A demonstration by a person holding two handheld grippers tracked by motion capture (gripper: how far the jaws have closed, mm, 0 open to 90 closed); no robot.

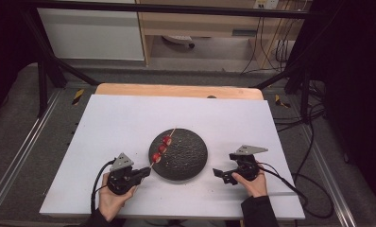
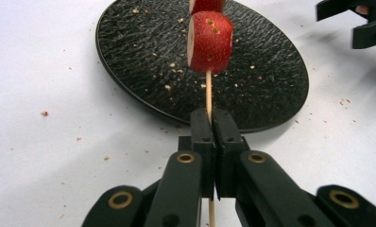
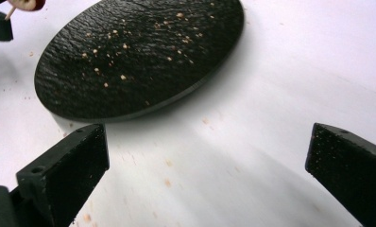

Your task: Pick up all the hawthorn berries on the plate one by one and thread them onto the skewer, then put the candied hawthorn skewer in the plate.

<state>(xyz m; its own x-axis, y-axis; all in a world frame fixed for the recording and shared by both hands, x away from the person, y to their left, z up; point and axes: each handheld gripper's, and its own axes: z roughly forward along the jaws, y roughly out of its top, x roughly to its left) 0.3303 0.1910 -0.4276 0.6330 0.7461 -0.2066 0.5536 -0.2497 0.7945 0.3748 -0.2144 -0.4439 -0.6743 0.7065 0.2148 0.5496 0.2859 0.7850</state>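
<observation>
Wooden skewer (image 2: 208, 92) was clamped in the left gripper's (image 1: 146, 171) jaws, its strawberry pieces (image 1: 162, 149) raised over the black plate (image 1: 188, 158). Only the gripper views resolved crumbs (image 3: 122, 77) on that plate. The right gripper (image 1: 221, 174) stood wide, empty, beside the plate on the white surface (image 1: 120, 118).

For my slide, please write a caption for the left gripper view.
Left gripper clamps a wooden skewer of red fruit pieces above a crumb-strewn black plate.

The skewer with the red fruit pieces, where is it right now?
In the high view the skewer slants over the left part of the black plate, its near end clamped in the left gripper, left of the plate's rim.
</observation>
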